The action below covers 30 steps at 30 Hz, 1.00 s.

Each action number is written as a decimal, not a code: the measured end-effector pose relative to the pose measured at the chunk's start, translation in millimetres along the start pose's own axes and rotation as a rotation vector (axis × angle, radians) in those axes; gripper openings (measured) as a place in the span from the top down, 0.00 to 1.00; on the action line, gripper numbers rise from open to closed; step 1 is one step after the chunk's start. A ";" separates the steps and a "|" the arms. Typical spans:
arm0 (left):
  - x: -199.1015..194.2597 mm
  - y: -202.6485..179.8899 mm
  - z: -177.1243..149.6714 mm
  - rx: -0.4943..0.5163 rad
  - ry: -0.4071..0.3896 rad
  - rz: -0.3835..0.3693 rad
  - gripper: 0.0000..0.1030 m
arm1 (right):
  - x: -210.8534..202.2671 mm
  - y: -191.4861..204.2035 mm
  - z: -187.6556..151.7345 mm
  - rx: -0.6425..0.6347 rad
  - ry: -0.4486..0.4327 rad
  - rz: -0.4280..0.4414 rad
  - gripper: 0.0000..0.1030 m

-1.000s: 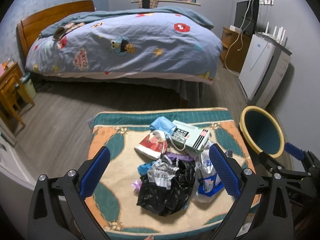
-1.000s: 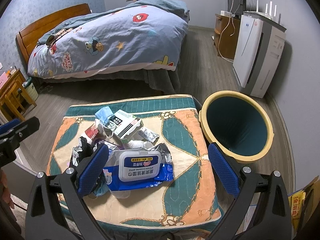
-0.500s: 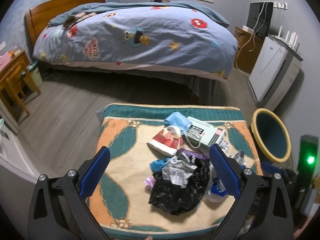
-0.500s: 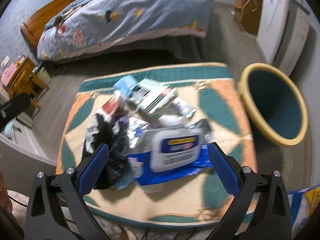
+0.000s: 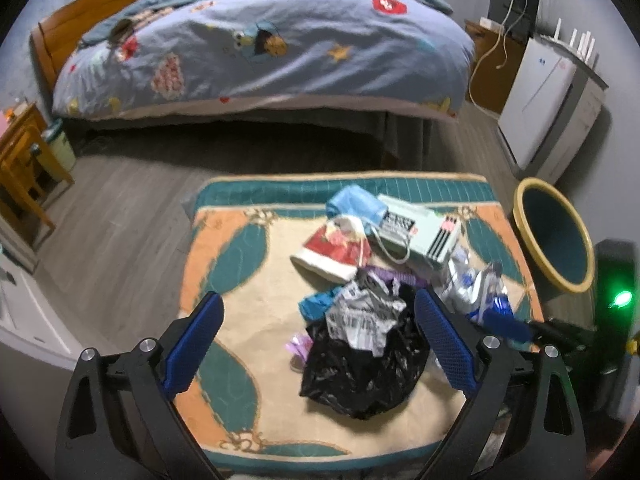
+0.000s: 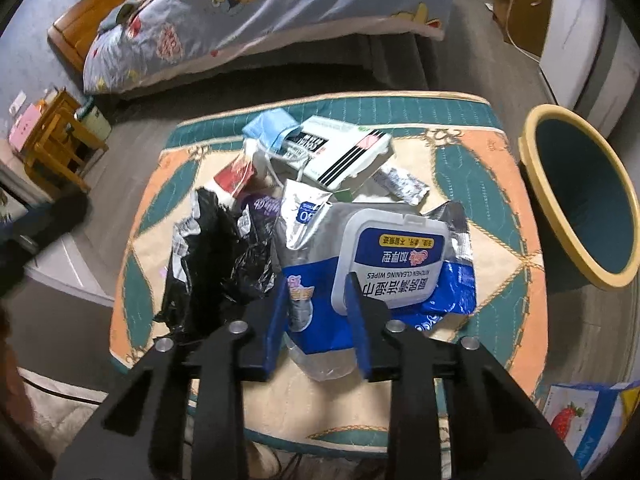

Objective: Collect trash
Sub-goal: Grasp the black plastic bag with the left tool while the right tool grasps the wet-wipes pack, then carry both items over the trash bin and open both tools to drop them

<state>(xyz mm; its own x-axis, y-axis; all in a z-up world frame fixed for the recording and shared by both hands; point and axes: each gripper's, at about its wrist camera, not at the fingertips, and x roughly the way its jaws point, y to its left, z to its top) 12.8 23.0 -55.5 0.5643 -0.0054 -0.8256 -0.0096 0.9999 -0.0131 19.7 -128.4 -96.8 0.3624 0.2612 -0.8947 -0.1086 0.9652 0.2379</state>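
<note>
A pile of trash lies on a patterned cushion (image 5: 240, 280): a black plastic bag (image 5: 360, 364), a red-and-white packet (image 5: 332, 250), a blue face mask (image 5: 356, 206), a white box (image 5: 420, 230). My left gripper (image 5: 318, 346) is open above the cushion, the black bag between its fingers. In the right wrist view my right gripper (image 6: 318, 320) has closed on the near edge of a blue-and-silver wipes pack (image 6: 384, 264). The black bag (image 6: 216, 256) lies left of it. The teal bin with a yellow rim (image 6: 580, 200) stands to the right, and it also shows in the left wrist view (image 5: 554, 234).
A bed with a blue cartoon quilt (image 5: 260, 48) fills the back. A white appliance (image 5: 548, 108) stands at the right wall. A wooden side table (image 5: 24, 152) is at the left. A strawberry-print bag (image 6: 588, 420) lies at the lower right.
My right gripper has moved down to the wipes pack and its fingers have closed from wide open onto the pack's edge. My left gripper has stayed open and drifted slightly.
</note>
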 end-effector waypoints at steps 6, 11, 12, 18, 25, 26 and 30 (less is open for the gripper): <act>18.9 -16.8 -10.7 0.065 0.066 -0.018 0.22 | -19.0 -29.1 5.1 0.111 -0.042 0.046 0.88; 36.5 -41.5 -21.5 0.158 0.125 -0.045 0.36 | -29.0 -49.5 9.3 0.176 -0.064 0.052 0.88; 39.0 -43.8 -22.2 0.164 0.133 -0.049 0.39 | -31.5 -53.3 10.2 0.183 -0.067 0.046 0.88; 59.5 -51.4 -24.1 0.208 0.196 -0.028 0.57 | -36.5 -71.7 10.3 0.222 -0.070 0.011 0.88; 60.0 -54.8 -23.2 0.256 0.192 0.018 0.89 | -37.3 -95.7 8.6 0.304 -0.056 0.001 0.82; 56.8 -55.0 -21.4 0.253 0.179 0.019 0.89 | -35.4 -98.0 8.3 0.311 -0.052 0.002 0.72; 52.4 -57.7 -19.1 0.262 0.160 0.018 0.91 | -24.0 -105.5 7.7 0.328 -0.029 -0.011 0.55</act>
<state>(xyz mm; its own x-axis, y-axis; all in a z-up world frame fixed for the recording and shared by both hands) 27.1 -35.3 -108.8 0.4284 0.0308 -0.9031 0.2069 0.9695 0.1312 29.6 -236.4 -97.6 0.3881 0.2467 -0.8880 0.1978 0.9187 0.3417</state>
